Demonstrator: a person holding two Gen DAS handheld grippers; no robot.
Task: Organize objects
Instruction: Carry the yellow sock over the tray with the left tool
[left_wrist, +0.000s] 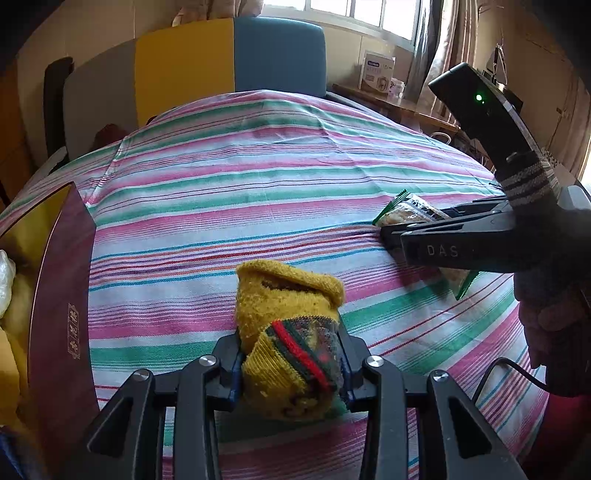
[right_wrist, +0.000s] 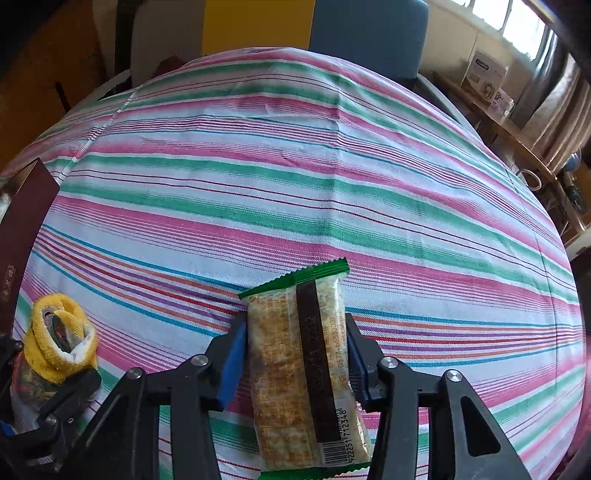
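Gripping the rolled yellow sock (left_wrist: 291, 332), the left hand-held gripper (left_wrist: 290, 363) has its jaws pressed against both sides of the bundle, near the front edge of the bed (left_wrist: 258, 177). The sock appears lifted or just resting on the striped sheet; which of the two cannot be told. The snack packet (right_wrist: 306, 365), green-ended with a dark band, sits between the blue pads of the right hand-held gripper (right_wrist: 295, 360), which pinches it by its long sides toward the right edge of the bed. Both items are therefore secured but not yet stowed. A dark red box (left_wrist: 62, 295) with a yellow interior stands open at the left edge, already holding some pale items. Judged from this layout, the box is the likely destination, and both transfers remain. No other loose items show on the sheet.
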